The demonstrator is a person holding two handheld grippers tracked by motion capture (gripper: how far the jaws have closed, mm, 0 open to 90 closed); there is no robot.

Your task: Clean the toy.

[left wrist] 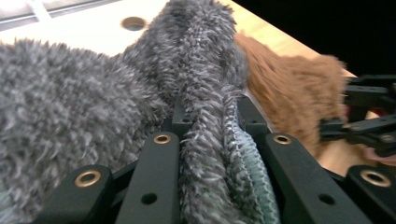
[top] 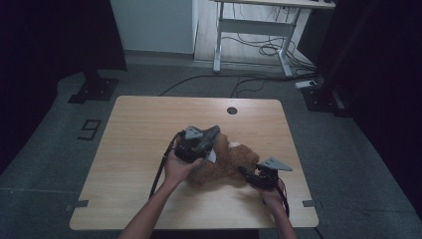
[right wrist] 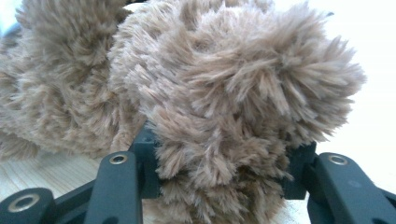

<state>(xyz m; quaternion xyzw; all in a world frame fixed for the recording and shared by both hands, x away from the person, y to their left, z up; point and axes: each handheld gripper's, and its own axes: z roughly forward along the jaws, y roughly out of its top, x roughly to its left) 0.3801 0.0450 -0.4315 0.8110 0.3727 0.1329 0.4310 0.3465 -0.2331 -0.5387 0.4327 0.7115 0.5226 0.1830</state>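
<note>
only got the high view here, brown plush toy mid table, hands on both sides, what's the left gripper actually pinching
Observer: In the left gripper view, the left gripper is shut on a fold of grey fleecy cloth, not on the brown plush toy.
Operator: and the right one
Observer: The right gripper view shows the right gripper clamped on a tuft of the toy's fur, pads pressed in on both sides.
Operator: is the toy off the table
Observer: In that view its fur meets the wooden table beside the jaws.
</note>
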